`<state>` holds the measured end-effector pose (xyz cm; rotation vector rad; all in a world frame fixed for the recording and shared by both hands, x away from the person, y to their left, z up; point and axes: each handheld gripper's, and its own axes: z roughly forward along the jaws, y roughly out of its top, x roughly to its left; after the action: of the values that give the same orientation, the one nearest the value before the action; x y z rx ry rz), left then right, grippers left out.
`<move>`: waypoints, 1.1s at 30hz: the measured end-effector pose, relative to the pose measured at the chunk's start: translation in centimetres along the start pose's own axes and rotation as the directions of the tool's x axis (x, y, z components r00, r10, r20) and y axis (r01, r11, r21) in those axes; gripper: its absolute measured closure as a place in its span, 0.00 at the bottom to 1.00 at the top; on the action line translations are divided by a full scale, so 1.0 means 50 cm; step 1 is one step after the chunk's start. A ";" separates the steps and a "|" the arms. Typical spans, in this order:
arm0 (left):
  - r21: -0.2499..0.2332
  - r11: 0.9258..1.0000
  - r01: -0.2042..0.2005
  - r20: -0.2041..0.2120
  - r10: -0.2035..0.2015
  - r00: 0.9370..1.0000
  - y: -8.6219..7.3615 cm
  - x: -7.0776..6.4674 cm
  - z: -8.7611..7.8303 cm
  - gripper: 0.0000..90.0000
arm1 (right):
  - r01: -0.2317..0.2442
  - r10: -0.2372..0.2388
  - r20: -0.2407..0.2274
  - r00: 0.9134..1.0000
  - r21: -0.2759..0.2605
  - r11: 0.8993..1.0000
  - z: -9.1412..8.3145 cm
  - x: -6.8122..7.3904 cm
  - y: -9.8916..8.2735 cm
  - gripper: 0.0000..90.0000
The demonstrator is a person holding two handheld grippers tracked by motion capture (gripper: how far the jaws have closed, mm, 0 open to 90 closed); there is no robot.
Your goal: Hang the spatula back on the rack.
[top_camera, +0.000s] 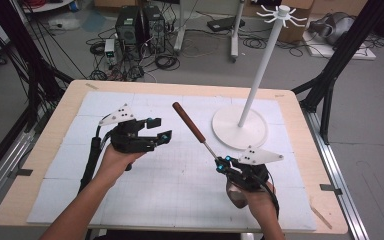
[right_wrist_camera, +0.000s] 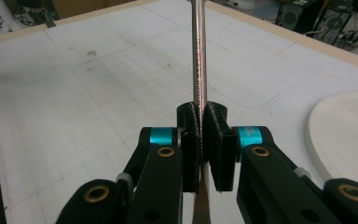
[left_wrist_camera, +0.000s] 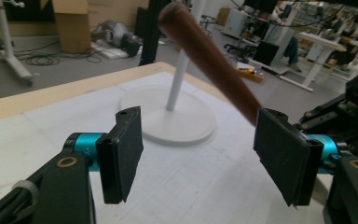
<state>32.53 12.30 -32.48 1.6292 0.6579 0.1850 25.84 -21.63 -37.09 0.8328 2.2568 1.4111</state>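
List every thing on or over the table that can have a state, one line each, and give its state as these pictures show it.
Right claw: shut on the utensil's metal shaft.
Left claw: open, nothing between its pads.
Utensil: lifted off the table, tilted, brown handle uppermost and pointing away.
White stand: upright on the mat, its top hooks bare.
White mat: flat on the table.

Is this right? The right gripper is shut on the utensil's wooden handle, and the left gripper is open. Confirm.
Not quite. The right gripper is shut on the utensil's metal shaft, not its wooden handle, as the right gripper view shows. The left gripper is open.
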 end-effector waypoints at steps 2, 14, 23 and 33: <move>-0.007 1.000 0.013 0.033 -0.013 0.999 0.009 -0.007 0.011 0.36 | -0.003 0.003 -0.005 1.000 -0.002 1.000 0.000 0.004 0.004 0.94; 0.014 0.997 0.072 0.077 -0.072 0.994 0.028 -0.014 0.055 0.38 | 0.004 -0.004 -0.019 1.000 -0.012 1.000 0.008 0.024 0.018 0.94; -0.020 0.994 0.110 0.104 -0.108 0.989 0.046 -0.015 0.058 0.47 | 0.020 -0.021 -0.039 0.999 -0.026 0.999 0.009 0.036 0.041 0.94; -0.048 0.988 0.145 0.142 -0.137 0.980 0.069 -0.019 0.056 0.69 | 0.019 -0.020 -0.020 1.000 -0.038 0.999 0.006 0.040 0.054 0.94</move>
<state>34.14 9.31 -29.48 1.5182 0.6523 -0.0127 25.27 -19.25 -34.75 0.7859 2.2398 1.4546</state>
